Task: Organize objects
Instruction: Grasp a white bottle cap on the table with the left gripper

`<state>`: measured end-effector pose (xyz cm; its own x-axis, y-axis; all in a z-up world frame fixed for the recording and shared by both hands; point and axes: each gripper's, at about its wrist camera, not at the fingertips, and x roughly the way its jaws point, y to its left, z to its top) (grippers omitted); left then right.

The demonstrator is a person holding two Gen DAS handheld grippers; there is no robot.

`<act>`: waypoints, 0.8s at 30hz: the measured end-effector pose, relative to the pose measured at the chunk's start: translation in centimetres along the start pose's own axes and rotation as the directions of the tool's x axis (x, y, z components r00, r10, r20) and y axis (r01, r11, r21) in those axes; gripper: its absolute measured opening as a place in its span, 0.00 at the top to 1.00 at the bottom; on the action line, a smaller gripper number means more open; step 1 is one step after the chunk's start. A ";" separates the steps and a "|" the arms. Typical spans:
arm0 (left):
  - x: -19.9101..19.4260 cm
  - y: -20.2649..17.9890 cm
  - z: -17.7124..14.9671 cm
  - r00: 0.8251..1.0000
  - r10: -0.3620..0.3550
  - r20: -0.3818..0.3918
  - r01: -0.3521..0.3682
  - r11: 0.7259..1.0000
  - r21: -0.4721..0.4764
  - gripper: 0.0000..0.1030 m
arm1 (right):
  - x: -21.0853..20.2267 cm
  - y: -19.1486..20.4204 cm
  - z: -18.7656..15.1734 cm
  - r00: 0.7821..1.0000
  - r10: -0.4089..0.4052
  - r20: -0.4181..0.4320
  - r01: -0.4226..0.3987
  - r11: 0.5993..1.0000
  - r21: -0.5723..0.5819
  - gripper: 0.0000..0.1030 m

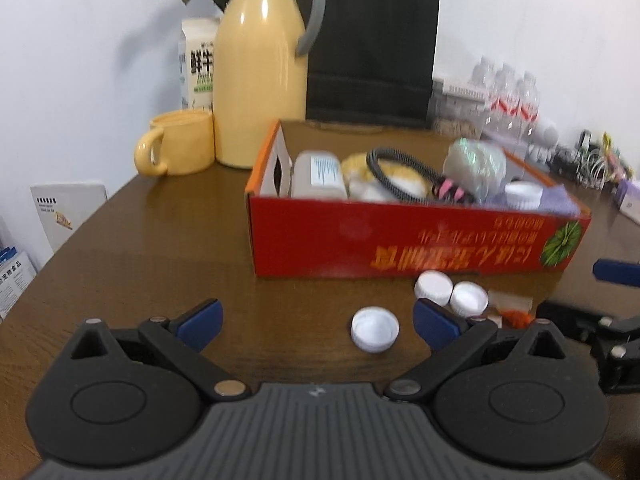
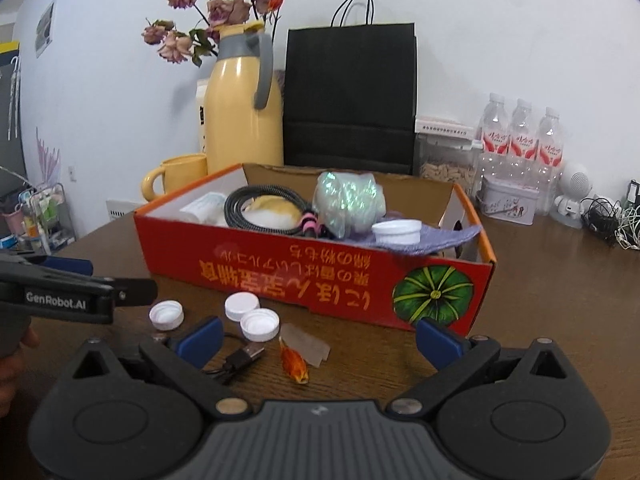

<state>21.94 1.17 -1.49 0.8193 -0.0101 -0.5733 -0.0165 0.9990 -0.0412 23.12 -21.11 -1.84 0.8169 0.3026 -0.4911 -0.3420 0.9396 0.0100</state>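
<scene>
The brown wooden table (image 2: 560, 300) fills the lower half of both views. On it, across the middle of each frame, sits the red cardboard box (image 1: 400, 240), open at the top, its long axis running left to right and, in the right wrist view, slanting down toward the right; the printed lettering on its near wall reads upside down, with a green pumpkin picture at the right end. Inside lie a white bottle (image 1: 318, 174) on its side at the left, a coiled black cable (image 2: 256, 204) over something yellow and white, a shiny crumpled bag (image 2: 350, 200), and a white lid (image 2: 397, 231) on a purple cloth (image 2: 448, 236) at the right end.

Behind the box stand a black paper bag (image 2: 350, 96), a yellow thermos jug (image 2: 242, 116) with a grey handle, and a yellow mug (image 1: 180, 148) at upper left.

The left gripper (image 1: 318, 320) occupies the bottom of its own view, blue-tipped fingers spread wide and empty. The right gripper (image 2: 318, 338) is likewise wide apart, holding nothing.

In front of the box's near wall lie three white bottle caps: one cap (image 1: 375, 328) apart, open side up, between the left gripper's fingers, and two caps (image 2: 252, 316) touching each other. Near them, between the right gripper's fingers, are a black USB plug (image 2: 244, 358) pointing up and right, and an orange-tinted clear wrapper (image 2: 300, 356).
</scene>
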 end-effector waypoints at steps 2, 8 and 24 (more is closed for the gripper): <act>0.2 -0.2 -0.2 1.000 -0.001 -0.015 0.001 1.000 0.012 0.00 | 0.2 -0.2 -0.1 1.000 -0.001 -0.013 0.001 1.000 0.009 0.00; 0.8 -0.7 -0.5 0.999 -0.006 -0.044 0.007 0.999 0.036 0.01 | 0.6 -0.4 -0.2 0.999 -0.006 -0.034 0.007 1.000 0.018 0.00; 1.8 -2.4 -0.5 0.996 -0.077 -0.034 0.079 0.993 0.091 0.72 | 1.0 -0.2 -0.3 0.999 -0.007 -0.048 0.007 1.000 0.009 0.00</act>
<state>23.11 -1.29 -2.84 0.7979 -0.0881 -0.5964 0.1011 0.9948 -0.0116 23.88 -21.03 -2.59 0.7958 0.2882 -0.5326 -0.3322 0.9431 0.0140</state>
